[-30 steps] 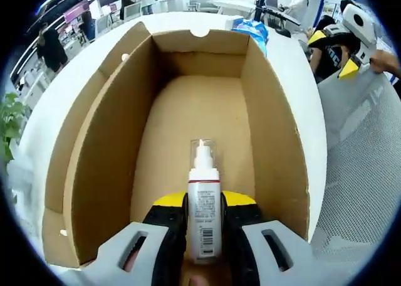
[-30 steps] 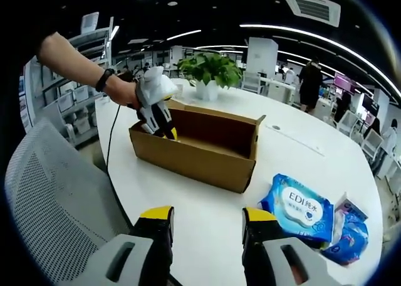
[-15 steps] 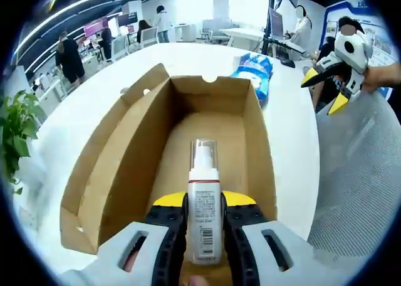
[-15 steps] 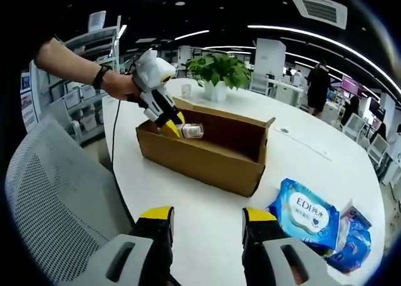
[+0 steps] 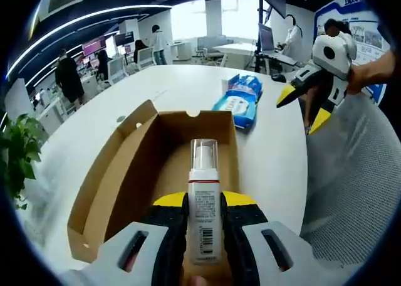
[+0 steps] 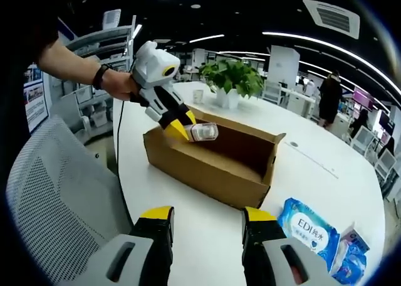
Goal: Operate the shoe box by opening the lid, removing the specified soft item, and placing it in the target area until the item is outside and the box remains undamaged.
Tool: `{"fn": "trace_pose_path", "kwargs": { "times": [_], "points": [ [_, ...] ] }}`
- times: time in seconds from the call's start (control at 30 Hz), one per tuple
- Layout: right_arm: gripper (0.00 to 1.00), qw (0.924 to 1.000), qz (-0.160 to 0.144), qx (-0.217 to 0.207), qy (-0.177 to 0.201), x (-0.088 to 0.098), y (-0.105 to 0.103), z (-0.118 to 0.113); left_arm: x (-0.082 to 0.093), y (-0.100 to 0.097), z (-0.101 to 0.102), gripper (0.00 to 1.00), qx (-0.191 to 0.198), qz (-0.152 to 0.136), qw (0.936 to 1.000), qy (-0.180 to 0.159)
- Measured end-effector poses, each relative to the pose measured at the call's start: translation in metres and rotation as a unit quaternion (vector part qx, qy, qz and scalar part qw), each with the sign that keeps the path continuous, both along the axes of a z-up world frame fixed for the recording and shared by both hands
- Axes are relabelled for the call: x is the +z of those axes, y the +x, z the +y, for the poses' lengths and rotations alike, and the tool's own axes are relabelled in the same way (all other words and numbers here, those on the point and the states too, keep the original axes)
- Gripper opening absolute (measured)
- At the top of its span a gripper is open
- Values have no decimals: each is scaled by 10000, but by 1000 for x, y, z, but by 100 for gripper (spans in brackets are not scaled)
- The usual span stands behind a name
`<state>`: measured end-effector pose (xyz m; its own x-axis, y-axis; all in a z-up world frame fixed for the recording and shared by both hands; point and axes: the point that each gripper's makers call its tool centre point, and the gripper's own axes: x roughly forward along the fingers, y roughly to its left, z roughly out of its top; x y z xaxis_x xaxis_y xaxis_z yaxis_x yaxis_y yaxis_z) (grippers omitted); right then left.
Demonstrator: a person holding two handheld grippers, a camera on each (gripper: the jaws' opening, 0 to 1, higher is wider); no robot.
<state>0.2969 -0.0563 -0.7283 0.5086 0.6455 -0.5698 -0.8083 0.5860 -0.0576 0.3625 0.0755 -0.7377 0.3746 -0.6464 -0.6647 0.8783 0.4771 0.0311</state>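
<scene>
Bottle lifted clear of the box

The left tongs point(image 5: 204, 226), clamped on the spray bottle point(image 5: 203, 204), have risen above the cardboard box point(image 6: 213, 157); placing remains. The right tongs point(image 6: 203, 226) hang wide open over the worktop point(image 6: 188, 236).

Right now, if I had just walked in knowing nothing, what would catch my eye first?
Probably the white pump bottle clamped in the left gripper, held above the open cardboard box on the round white table. Next, the blue wipes packs lying on the table beside the box. The right gripper hangs open over the table's near edge, holding nothing.
</scene>
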Motion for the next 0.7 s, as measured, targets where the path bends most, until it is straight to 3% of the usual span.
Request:
{"fn": "trace_pose_path", "kwargs": {
  "times": [0.3,0.7],
  "points": [
    [41,9995,-100,304,43,14,8,3,13,-20,-26,19,-456,-151,9988,-25],
    [41,9962,-201,852,-14,26,15,7,28,-27,-53,19,-822,-414,9956,-157]
  ]
}}
